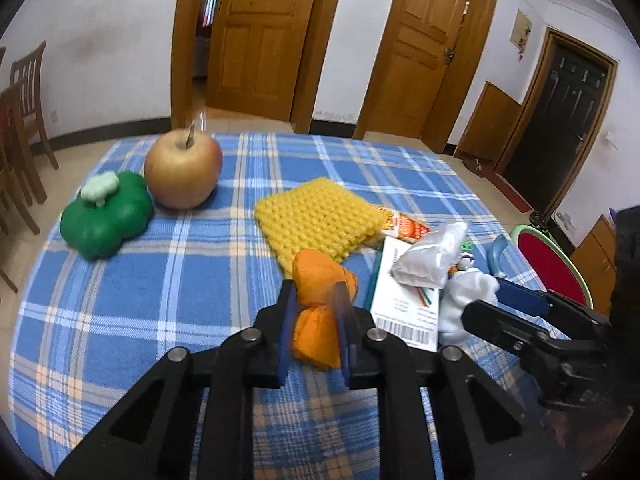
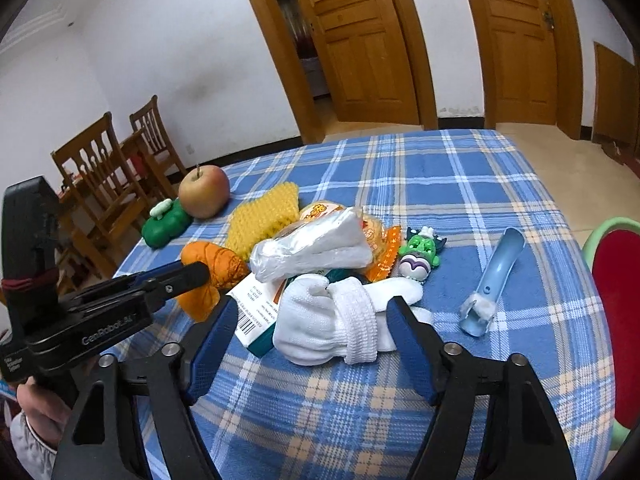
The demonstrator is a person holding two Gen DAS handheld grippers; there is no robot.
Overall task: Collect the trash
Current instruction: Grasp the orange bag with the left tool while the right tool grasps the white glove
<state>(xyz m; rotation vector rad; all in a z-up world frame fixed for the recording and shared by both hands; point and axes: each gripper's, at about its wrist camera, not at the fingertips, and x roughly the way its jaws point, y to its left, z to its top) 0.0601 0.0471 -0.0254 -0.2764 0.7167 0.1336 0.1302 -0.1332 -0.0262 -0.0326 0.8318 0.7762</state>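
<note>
Soft, even indoor light fills both views, casting only faint shadows beside the apple (image 1: 183, 169). Fisheye distortion bows the door frames (image 1: 180, 40) and blackens the corners. The left hand-held gripper's (image 1: 316, 328) pads (image 1: 341, 312) show motion blur.

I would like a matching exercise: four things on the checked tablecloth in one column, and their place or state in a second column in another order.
1. orange wrapper
2. white sock
3. apple
4. blue scoop

a. beside the green toy
b. pinched in the left gripper
c. lies alone, apart from the pile
d. between the open fingers of the right gripper

Pairs: 1-b, 2-d, 3-a, 4-c
</note>
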